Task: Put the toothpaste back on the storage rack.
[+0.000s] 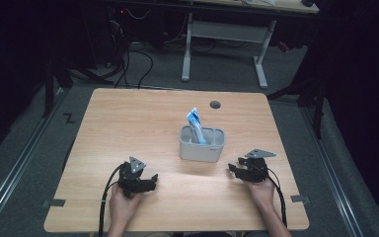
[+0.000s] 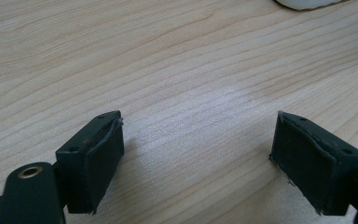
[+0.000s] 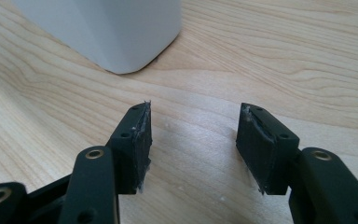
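A grey holder (image 1: 202, 143) with compartments stands near the middle of the wooden table (image 1: 128, 123). A blue and white tube (image 1: 196, 125) leans upright in its left compartment. My left gripper (image 1: 149, 181) rests low on the table at the front left, open, with bare wood between its pads (image 2: 100, 158). My right gripper (image 1: 233, 169) sits at the front right, just right of the holder, open and holding nothing. The holder's grey corner (image 3: 116, 32) is close ahead of the right gripper (image 3: 193, 140). The left gripper (image 2: 198, 161) points at bare wood.
A round grommet hole (image 1: 215, 104) sits near the table's far edge. Beyond the table stands another desk's white frame (image 1: 227, 44), with cables on the floor. The table's front edge is just behind both hands.
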